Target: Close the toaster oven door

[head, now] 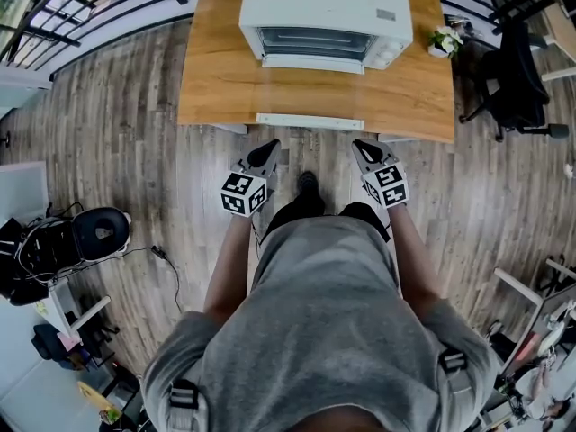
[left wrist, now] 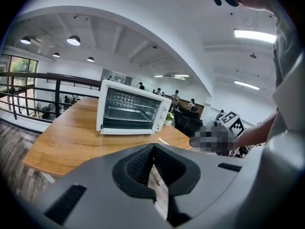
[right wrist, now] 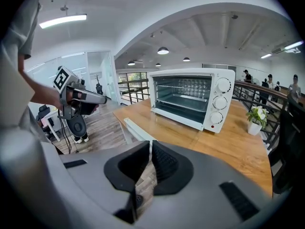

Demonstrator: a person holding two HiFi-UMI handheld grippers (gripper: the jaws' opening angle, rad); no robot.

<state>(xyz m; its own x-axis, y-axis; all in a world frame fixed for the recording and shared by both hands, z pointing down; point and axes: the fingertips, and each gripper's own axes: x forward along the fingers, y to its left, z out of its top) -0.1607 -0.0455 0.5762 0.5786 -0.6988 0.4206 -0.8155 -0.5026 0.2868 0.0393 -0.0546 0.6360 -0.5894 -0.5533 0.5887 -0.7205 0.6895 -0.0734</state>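
A white toaster oven (head: 324,12) stands at the back of a wooden table (head: 220,84). Its door seems folded down toward me, and the rack inside shows in both gripper views, toaster oven (left wrist: 131,111) and toaster oven (right wrist: 190,97). Both grippers hang in front of the table's near edge, well short of the oven. My left gripper (head: 268,146) is shut and empty, its jaws meeting at the tip of the left gripper (left wrist: 153,147). My right gripper (head: 361,145) holds nothing, and the jaws of the right gripper (right wrist: 150,144) stand all but together.
A small potted plant (head: 444,40) sits right of the oven at the table's right edge. A black office chair (head: 517,79) stands to the right of the table. A black railing (head: 54,16) runs at the far left. Bags and cables (head: 63,241) lie on the floor at left.
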